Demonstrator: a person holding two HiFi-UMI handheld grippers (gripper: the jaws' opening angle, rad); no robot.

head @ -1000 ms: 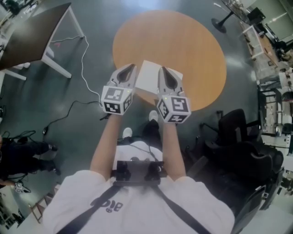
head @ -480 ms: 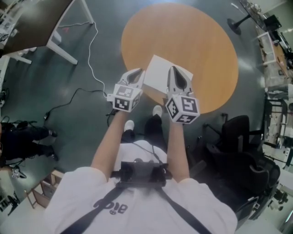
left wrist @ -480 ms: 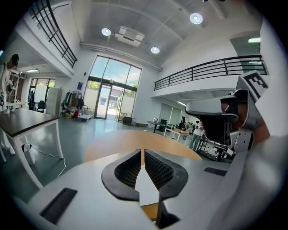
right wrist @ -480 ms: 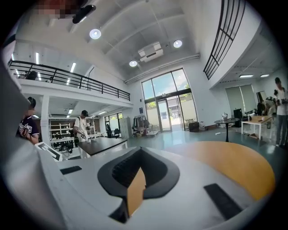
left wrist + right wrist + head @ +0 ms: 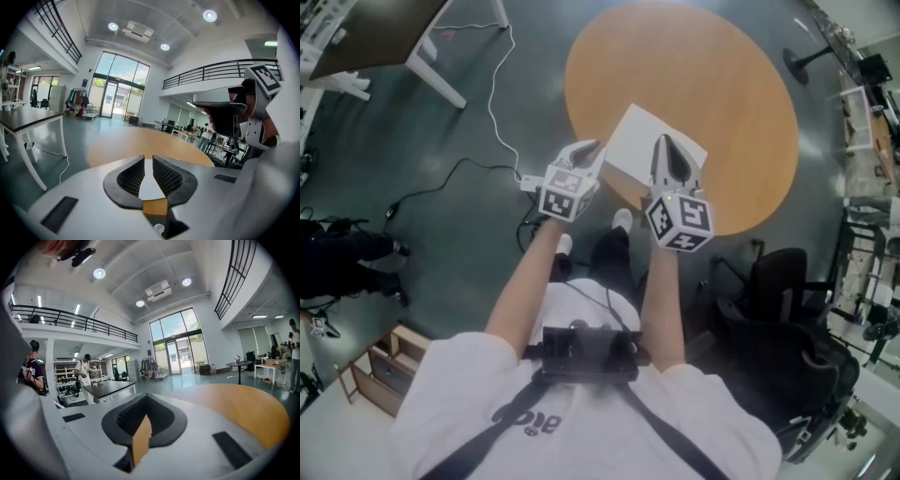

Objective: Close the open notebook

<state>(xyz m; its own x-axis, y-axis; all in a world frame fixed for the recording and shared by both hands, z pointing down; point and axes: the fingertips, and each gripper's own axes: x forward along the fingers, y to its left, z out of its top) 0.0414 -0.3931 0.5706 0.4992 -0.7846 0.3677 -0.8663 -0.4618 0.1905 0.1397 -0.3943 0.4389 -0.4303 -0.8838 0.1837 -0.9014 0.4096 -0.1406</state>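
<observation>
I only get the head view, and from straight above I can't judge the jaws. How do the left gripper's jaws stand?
Observer: In the left gripper view, the left gripper has its jaws a narrow gap apart and opening. White shows in the gap, but I cannot tell whether that is the notebook.
Operator: And the right?
Observer: The right gripper has its jaws together at the tips, with nothing caught there.
Operator: Anyone ahead of me?
Observer: The right gripper view shows a person standing behind a dark table, across the room.
</observation>
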